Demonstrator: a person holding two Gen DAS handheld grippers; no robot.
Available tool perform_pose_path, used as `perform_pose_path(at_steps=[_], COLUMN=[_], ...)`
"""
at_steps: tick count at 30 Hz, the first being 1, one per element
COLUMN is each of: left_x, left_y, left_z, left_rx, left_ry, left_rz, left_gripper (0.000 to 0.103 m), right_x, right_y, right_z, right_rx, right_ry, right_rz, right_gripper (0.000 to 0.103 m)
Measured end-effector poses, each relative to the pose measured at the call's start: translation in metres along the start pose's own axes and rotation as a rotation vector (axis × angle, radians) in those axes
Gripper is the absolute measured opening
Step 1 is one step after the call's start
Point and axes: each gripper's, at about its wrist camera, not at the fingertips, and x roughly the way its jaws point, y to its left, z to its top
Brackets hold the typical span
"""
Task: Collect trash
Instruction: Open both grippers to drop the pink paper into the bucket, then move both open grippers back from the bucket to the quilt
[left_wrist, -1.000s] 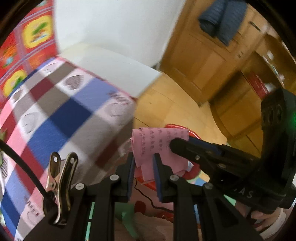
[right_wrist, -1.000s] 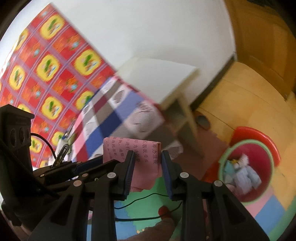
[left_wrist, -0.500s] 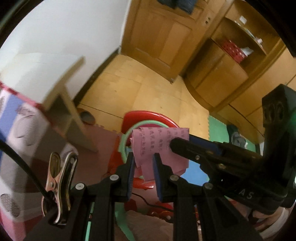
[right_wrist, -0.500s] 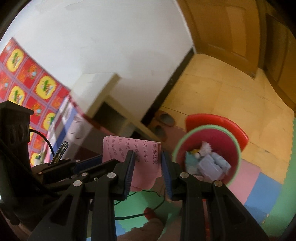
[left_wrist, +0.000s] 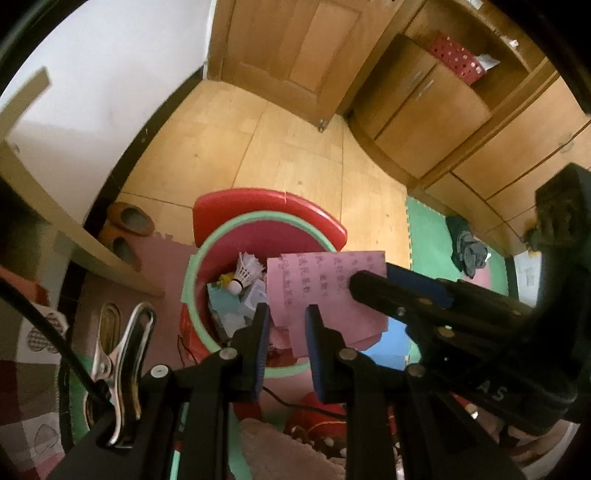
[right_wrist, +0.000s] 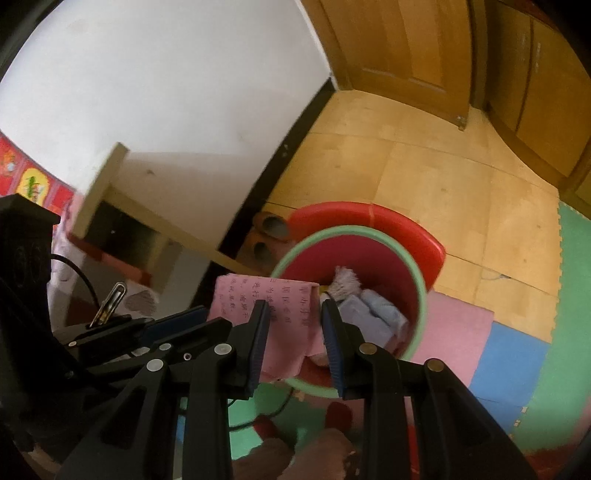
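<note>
Pink paper held over the trash bin, ready to drop

The red trash bin (left_wrist: 236, 266) with its green rim fills the frame's centre — a second ago it sat at the lower right edge of the right view, with the checked bedcover filling the left. Both grippers grip the pink printed paper (left_wrist: 325, 284): the left gripper (left_wrist: 283, 325) and the right gripper (right_wrist: 293, 321) have their fingers closed on it. Best to centre the sheet over the shuttlecock (left_wrist: 245, 273) inside, then release both together.
</note>
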Motion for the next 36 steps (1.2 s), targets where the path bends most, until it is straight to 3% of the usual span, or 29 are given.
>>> perform_pose_path(at_steps=[7,15,27,36], left_x=[0.03,0.028,-0.013,-0.062], left_y=[-0.007,-0.009,0.003,0.025], left_z=[0.008,0.006,0.001,-0.004], left_rx=[0.014,-0.004,-0.054,-0.123], left_ry=[0.046,0.058,0.036,-0.027], left_rz=[0.024,0.038,0.055,0.085], left_gripper=[0.02,0.023,0.029,0.029], right_x=[0.009,0.002,-0.013,-0.029], right_y=[-0.02,-0.016,0.008,0.056], right_z=[0.003,0.001,-0.004,-0.004], right_rx=[0.034,0.007,-0.051,-0.147], right_ry=[0.005,0.004,0.008,0.032], right_rz=[-0.028,-0.03,-0.01,0.059], right_gripper=[0.031,0.031,0.031,0.031])
